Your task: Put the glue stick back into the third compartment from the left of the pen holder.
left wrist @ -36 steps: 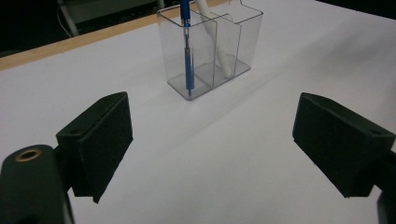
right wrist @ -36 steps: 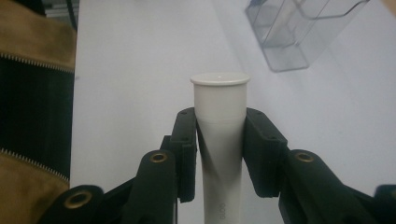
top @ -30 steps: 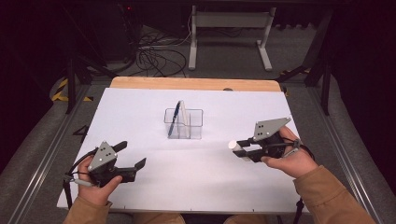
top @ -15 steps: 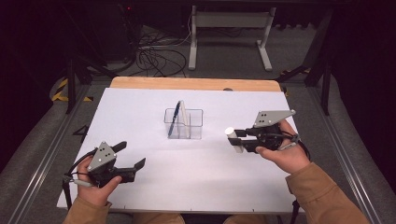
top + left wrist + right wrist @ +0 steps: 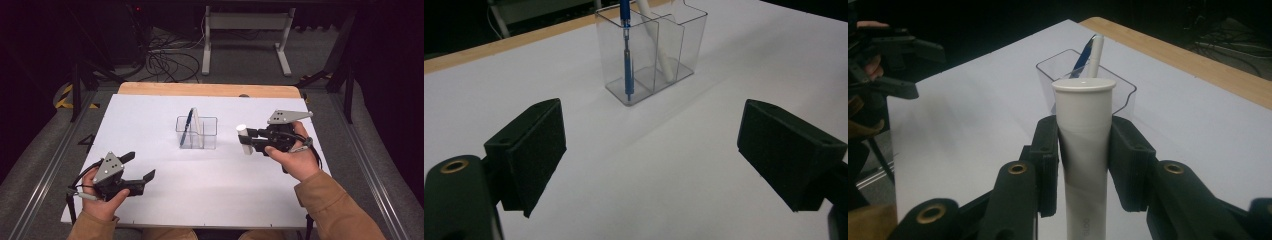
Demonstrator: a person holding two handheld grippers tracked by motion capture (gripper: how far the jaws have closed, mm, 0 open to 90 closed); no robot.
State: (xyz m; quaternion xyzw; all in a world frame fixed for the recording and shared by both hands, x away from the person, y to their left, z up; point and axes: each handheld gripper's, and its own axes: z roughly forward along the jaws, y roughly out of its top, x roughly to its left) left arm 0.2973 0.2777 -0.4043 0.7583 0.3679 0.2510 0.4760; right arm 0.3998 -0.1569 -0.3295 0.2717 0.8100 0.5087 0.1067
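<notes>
The right gripper (image 5: 1083, 150) has its two black pads clamped on the sides of a white tube (image 5: 1083, 145), gripping just under the flanged cap so that the cap stands clear above the jaws and the tube hangs upright below them; held that way, the tube looks ready to go end-first into an opening from above. From the high view the same gripper (image 5: 248, 140) carries the tube (image 5: 243, 139) above the white table (image 5: 150, 115), near the right side of the clear organiser (image 5: 196, 133) but apart from it. The organiser is split into compartments; a blue pen (image 5: 626, 50) leans in one, a white pen (image 5: 659, 45) in the next, so the free end compartment on the tube's side seems the likely target. The left gripper (image 5: 651, 150) has its jaws wide apart with nothing between them; it sits low at the near left corner (image 5: 132, 172), well away from the organiser, probably kept out of the way while the other hand works.
</notes>
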